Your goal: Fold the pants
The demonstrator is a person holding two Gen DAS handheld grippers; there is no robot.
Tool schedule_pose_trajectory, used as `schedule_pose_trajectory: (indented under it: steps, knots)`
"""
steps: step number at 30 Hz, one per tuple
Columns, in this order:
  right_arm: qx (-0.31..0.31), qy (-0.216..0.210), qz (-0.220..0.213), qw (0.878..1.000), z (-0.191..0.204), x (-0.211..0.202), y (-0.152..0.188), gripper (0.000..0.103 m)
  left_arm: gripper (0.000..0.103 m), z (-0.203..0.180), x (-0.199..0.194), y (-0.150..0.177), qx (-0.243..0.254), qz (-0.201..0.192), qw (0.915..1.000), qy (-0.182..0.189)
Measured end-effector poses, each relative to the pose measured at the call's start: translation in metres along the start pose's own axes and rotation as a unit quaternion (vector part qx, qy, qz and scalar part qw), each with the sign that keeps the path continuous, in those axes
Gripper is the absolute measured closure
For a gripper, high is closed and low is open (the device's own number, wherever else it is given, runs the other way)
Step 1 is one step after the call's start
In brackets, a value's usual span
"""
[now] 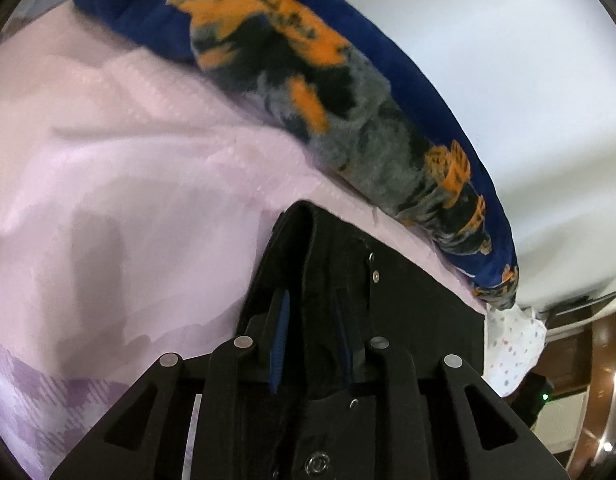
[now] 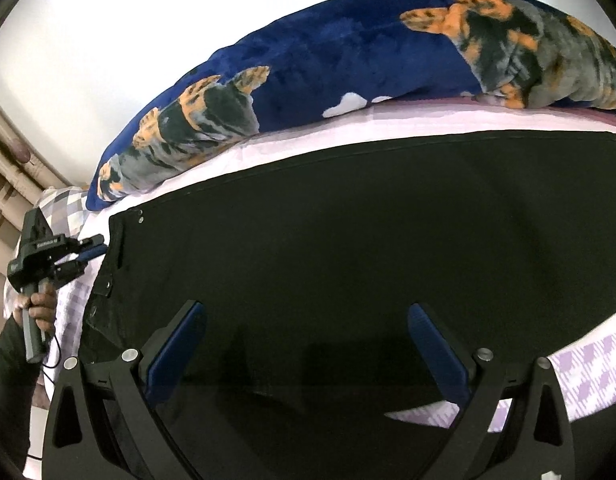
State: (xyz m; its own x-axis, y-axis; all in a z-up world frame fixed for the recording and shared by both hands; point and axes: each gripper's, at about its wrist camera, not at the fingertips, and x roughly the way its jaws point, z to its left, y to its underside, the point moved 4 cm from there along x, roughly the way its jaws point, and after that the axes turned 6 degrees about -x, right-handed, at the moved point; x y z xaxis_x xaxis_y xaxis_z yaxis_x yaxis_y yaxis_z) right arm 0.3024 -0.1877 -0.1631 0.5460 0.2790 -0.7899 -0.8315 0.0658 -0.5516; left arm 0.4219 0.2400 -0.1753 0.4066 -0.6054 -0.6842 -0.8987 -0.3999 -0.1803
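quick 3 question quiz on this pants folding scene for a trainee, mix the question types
1. True or false: the left gripper is closed on the waistband end of the black pants.
2. Multiple choice: the right gripper is A) shut on the pants, B) open above the pants, C) holding the blanket.
3. Fill in: the blue blanket with the orange and grey animal print lies at the far side of the ____ bedsheet.

Key: 1 true; 2 B; 3 light purple.
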Motion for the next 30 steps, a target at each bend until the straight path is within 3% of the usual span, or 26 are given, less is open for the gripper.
schedule_pose_trajectory:
  steps: [8, 12, 13, 14, 16, 20, 24, 28, 30]
  knots:
    - [0.001, 0.004, 0.000, 1.000, -0.005, 0.007, 0.002, 0.002, 0.079, -0.022, 0.029, -0.020, 0.009, 0.001, 0.9993, 0.036]
    - [-0.007, -0.001, 0.003, 1.000, -0.008, 0.013, -0.001, 0.002, 0.079, -0.026, 0.043, -0.035, -0.003, -0.007, 0.9994, 0.034]
    - [-0.010, -0.003, 0.004, 1.000, -0.008, 0.014, -0.003, 0.002, 0.079, -0.024, 0.044, -0.034, -0.003, -0.013, 0.9995, 0.028]
    - [-0.016, -0.007, 0.005, 1.000, -0.008, 0.015, -0.007, 0.002, 0.091, -0.023, 0.042, -0.032, 0.005, -0.025, 0.9995, 0.021]
    - [-0.040, -0.017, 0.011, 0.999, -0.008, 0.017, -0.016, 0.002, 0.094, -0.024, 0.035, -0.027, 0.025, -0.043, 0.9987, 0.016]
    - [-0.118, -0.037, 0.028, 0.992, -0.003, 0.022, -0.048, 0.002, 0.096, -0.047, 0.001, -0.012, 0.059, -0.088, 0.9922, 0.066]
    - [-0.227, -0.069, 0.058, 0.970, 0.011, 0.032, -0.082, 0.002, 0.096, -0.076, -0.031, 0.015, 0.114, -0.120, 0.9802, 0.108]
    - [-0.320, -0.108, 0.114, 0.934, 0.026, 0.058, -0.109, 0.007, 0.096, -0.088, -0.053, 0.035, 0.134, -0.135, 0.9714, 0.142]
    - [-0.353, -0.120, 0.144, 0.917, 0.030, 0.072, -0.118, 0.015, 0.096, -0.086, -0.060, 0.036, 0.129, -0.140, 0.9707, 0.147]
